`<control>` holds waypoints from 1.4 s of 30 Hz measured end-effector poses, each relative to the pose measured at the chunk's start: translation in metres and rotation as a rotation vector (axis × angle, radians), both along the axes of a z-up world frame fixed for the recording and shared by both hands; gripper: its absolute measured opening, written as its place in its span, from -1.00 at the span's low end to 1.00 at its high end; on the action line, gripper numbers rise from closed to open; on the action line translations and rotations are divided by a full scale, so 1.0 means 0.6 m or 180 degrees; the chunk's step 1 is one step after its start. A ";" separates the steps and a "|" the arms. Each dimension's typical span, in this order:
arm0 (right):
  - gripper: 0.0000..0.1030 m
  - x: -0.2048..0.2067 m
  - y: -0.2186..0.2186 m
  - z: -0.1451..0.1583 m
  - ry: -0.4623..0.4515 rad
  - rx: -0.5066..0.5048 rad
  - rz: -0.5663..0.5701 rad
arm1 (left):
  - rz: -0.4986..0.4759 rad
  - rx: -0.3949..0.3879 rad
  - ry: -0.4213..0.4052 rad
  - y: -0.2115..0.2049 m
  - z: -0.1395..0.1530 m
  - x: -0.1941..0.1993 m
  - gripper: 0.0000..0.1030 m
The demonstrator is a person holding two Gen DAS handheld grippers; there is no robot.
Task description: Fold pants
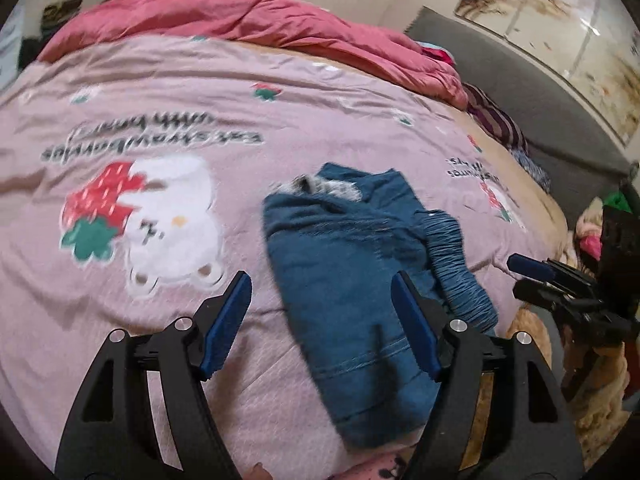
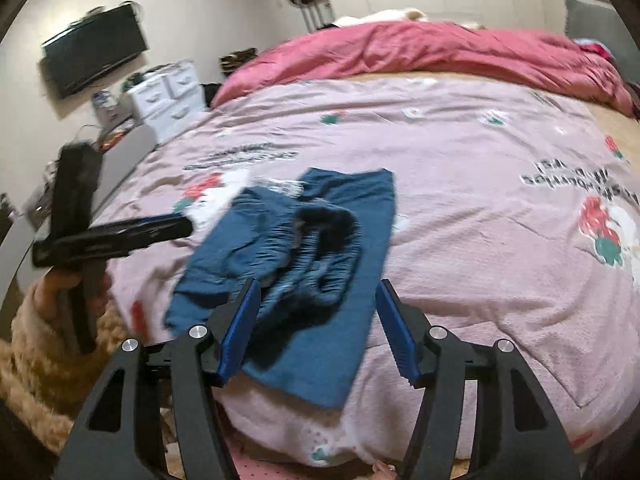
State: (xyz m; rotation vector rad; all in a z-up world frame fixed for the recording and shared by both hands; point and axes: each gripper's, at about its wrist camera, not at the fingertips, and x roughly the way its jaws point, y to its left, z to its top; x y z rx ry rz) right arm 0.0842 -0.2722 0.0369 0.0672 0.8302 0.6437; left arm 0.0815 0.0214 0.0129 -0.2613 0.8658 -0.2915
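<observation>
Listing what lies before me on the bed: one pair of blue pants [image 1: 352, 280], folded into a compact bundle, gathered elastic waistband [image 1: 456, 264] uppermost, lying on the pink strawberry-and-bunny bedspread [image 1: 160, 92] near its front edge. My left gripper [image 1: 322, 324] hangs just above the near end of the bundle, its fingers [image 1: 228, 324] spread wide and holding nothing. My right gripper [image 2: 318, 328] hangs likewise above the pants [image 2: 304, 264], fingers [image 2: 396, 328] wide apart, nothing between them. Each gripper shows at the edge of the other's view, off to the side of the bundle. Red quilt [image 1: 248, 20], bunched along the far side of the bed. Wall-mounted television [image 2: 94, 50]. White drawer unit [image 2: 168, 94] beneath it.
</observation>
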 end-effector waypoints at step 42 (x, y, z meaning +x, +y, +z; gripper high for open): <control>-0.79 0.073 0.058 -0.033 -0.0008 0.0262 0.0228 | 0.0085 0.0061 -0.0069 -0.064 -0.009 0.012 -0.43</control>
